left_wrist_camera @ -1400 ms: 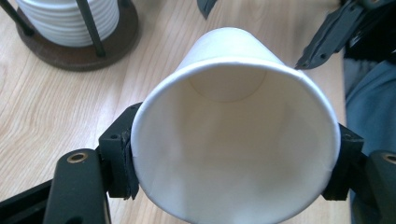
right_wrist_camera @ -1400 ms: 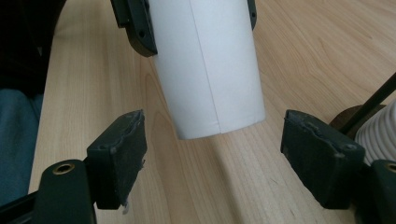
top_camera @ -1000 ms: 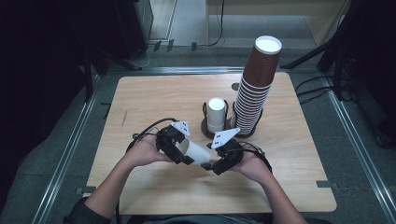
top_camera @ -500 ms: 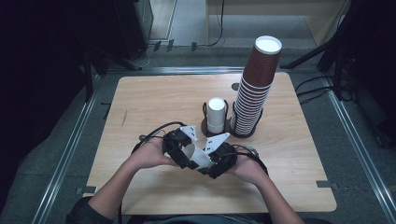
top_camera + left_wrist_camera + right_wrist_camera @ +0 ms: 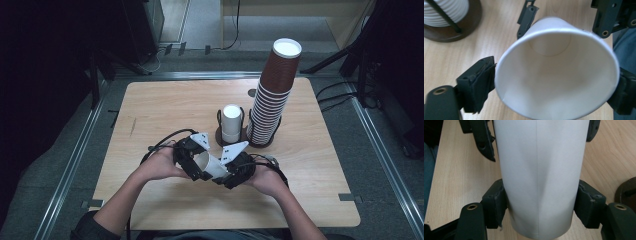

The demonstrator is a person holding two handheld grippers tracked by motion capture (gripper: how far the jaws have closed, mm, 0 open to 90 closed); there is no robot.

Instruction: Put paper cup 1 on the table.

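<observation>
A white paper cup (image 5: pixel 210 165) lies on its side above the table's near middle, between the two grippers. My left gripper (image 5: pixel 552 86) looks straight into its open mouth (image 5: pixel 554 75). Its jaws have just been opening and stand beside the rim without squeezing it; one pad (image 5: pixel 480 80) sits close to the rim's left side. My right gripper (image 5: pixel 541 206) has just been closing, and its pads (image 5: pixel 495 205) press both sides of the cup's base end (image 5: pixel 539 182). In the high view my left gripper (image 5: pixel 197 169) and right gripper (image 5: pixel 222 175) face each other.
A tall stack of brown paper cups (image 5: pixel 275 95) stands in a wire holder at the back right. A short stack of white cups (image 5: pixel 231 122) sits in a dark-based holder beside it, just beyond the hands. The wooden table (image 5: pixel 165 110) ends near the forearms.
Both hands stay in about the same spot with the cup between the grippers. The grippers drew slightly closer together around the cup half a second ago.
</observation>
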